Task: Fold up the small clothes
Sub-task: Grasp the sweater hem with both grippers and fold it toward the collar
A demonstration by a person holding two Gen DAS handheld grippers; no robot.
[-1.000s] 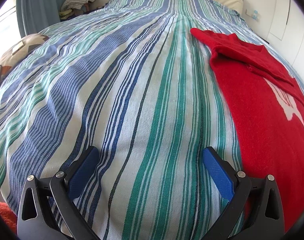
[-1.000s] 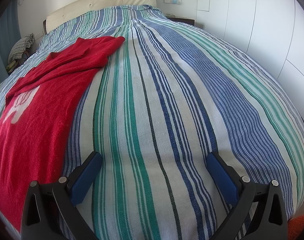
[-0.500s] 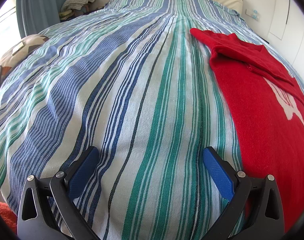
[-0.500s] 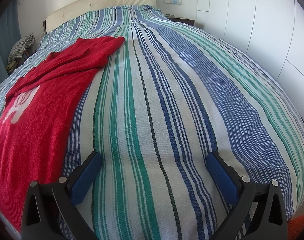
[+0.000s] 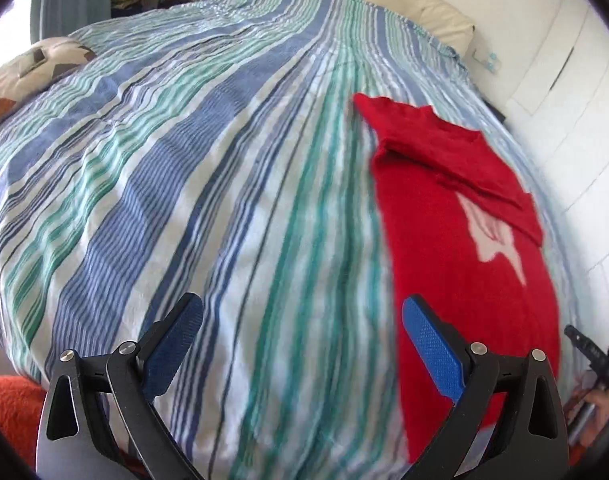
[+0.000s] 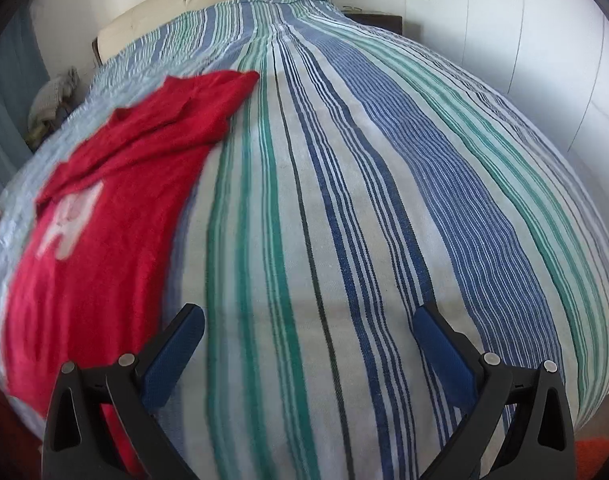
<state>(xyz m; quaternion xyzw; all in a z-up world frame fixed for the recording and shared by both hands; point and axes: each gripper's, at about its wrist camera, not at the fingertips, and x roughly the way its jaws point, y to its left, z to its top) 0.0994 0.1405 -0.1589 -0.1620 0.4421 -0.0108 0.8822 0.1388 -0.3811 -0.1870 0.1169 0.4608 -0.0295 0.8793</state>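
Shirt [image 5: 456, 248] lay flat on bedspread [image 5: 224, 200], between both grippers; left gripper [image 5: 300, 344] & right gripper [image 6: 308, 344] jaws apart, empty, prob. positioned to grab hem.

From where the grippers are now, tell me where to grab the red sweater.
Pinch the near hem corners of the red sweater: it lies flat, sleeve folded across, hem toward you. Bring the left hand-held gripper and the right hand-held gripper low from the bed's foot.

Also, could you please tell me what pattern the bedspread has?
The bedspread has lengthwise blue, green, white and thin dark stripes, sharpest in the right wrist view.
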